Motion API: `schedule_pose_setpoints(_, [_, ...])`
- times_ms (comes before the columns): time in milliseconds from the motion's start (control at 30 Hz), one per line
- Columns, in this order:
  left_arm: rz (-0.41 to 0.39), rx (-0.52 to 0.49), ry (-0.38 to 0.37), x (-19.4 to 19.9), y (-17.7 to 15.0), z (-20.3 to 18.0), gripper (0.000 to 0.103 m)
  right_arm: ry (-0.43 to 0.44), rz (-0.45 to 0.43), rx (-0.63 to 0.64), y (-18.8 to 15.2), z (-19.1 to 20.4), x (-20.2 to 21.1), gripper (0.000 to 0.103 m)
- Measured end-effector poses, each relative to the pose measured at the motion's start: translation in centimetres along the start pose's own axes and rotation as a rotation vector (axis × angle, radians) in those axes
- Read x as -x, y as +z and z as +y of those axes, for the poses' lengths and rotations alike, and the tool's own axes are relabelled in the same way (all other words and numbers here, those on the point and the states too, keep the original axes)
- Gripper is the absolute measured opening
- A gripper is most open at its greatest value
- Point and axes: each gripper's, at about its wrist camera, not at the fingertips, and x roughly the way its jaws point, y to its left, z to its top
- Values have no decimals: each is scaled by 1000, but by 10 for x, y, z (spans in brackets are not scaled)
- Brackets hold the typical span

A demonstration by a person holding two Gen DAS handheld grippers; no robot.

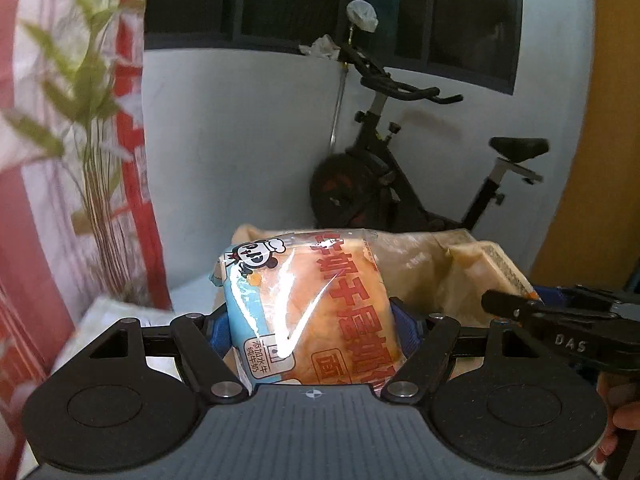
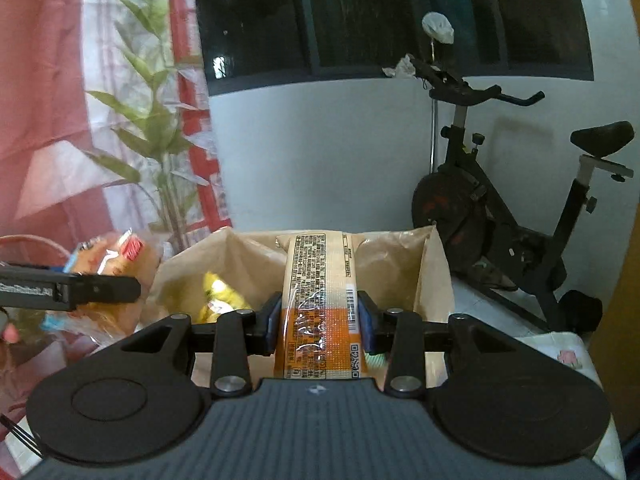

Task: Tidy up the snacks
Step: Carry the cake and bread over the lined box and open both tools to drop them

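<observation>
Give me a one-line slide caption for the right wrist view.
Right gripper clamps an orange snack packet before an open paper bag.

A lived-in home room: a black exercise bike (image 2: 516, 216) stands against a pale wall at right, under a dark window (image 2: 380, 16); a red-and-white curtain (image 2: 52, 80) and leafy plant (image 2: 156, 136) fill the left.

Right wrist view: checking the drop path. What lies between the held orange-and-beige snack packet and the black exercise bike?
The open brown paper bag's right wall, then bare white floor, seen in the right wrist view.
</observation>
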Motion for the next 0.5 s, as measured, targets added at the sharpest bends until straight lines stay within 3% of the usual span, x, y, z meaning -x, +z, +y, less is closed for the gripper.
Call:
schedule_pose_setpoints(100, [8,-45,46,-28,9,-13,78,-35,39,-6,9,-7,-34,39])
schedule_pose_setpoints(267, [89,-33,49,-75,8,-16,78,-101,143,-30,8,-21,-82,39])
schedule_pose_setpoints(500, [111,-79,76,-84,9,-9,87,-138,186,-6,-3,-30,-98,41])
